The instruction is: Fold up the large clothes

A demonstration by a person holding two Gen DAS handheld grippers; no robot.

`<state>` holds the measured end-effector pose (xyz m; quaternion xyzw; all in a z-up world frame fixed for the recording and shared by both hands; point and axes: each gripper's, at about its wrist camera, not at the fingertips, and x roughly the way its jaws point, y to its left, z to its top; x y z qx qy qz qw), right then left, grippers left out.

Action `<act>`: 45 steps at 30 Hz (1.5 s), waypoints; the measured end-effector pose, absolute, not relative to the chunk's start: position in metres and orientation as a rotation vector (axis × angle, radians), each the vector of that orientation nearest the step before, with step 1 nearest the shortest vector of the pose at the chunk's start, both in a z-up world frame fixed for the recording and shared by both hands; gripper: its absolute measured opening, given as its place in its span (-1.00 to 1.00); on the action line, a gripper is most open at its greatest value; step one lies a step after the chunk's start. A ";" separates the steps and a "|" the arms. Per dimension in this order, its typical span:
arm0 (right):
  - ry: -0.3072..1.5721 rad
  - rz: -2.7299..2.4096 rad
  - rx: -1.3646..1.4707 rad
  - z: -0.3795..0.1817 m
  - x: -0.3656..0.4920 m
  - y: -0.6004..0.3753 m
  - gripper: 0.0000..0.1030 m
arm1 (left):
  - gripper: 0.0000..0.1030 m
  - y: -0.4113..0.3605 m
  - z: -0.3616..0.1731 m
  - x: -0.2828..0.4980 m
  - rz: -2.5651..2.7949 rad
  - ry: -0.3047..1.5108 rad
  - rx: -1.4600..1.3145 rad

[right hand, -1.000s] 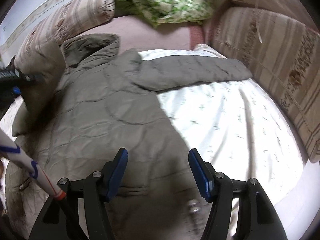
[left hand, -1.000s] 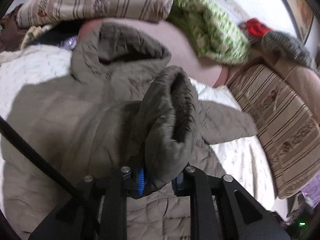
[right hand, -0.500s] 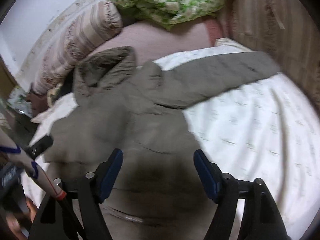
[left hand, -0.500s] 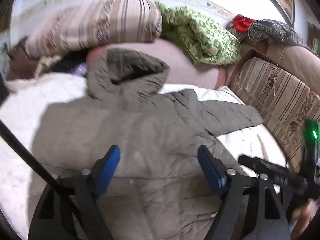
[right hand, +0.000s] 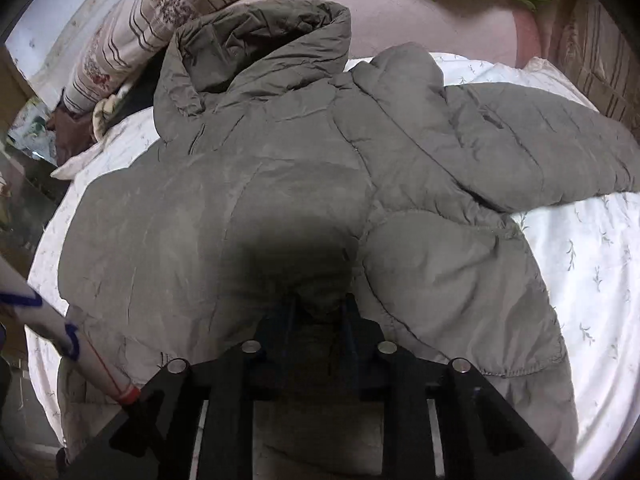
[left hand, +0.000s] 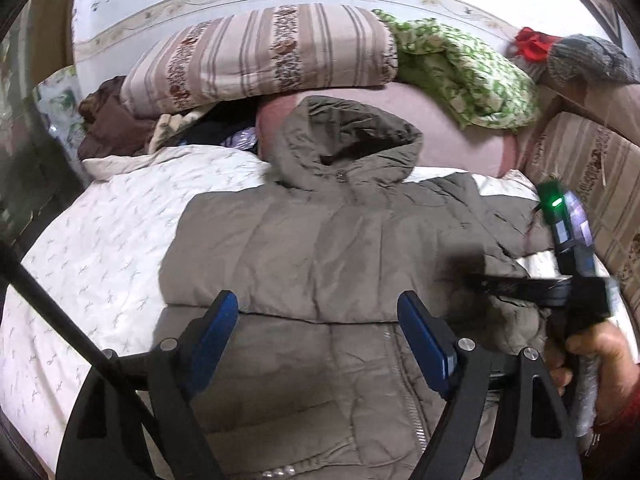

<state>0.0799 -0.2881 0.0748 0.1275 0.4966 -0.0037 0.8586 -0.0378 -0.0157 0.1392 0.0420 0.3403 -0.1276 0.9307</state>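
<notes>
Here the white printed sheet shows at the left, and the olive puffer coat lies flat on it, hood toward the striped pillow. The left gripper hovers above the coat's front with its 2 blue pads wide apart. Further right, the right gripper is pinched onto a fold of the coat, and 1 sleeve stretches out over the sheet.
</notes>
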 end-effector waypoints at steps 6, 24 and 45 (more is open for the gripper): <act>0.929 -0.110 0.260 0.119 0.077 -0.323 -0.98 | 0.57 -0.015 0.146 -0.044 -0.242 0.651 0.075; 0.891 -0.110 0.375 0.099 0.072 -0.353 0.15 | 0.58 -0.006 0.129 -0.012 -0.211 0.724 0.011; 0.966 -0.156 0.288 0.081 0.114 -0.327 -0.88 | 0.58 0.014 0.084 0.012 -0.074 0.850 0.091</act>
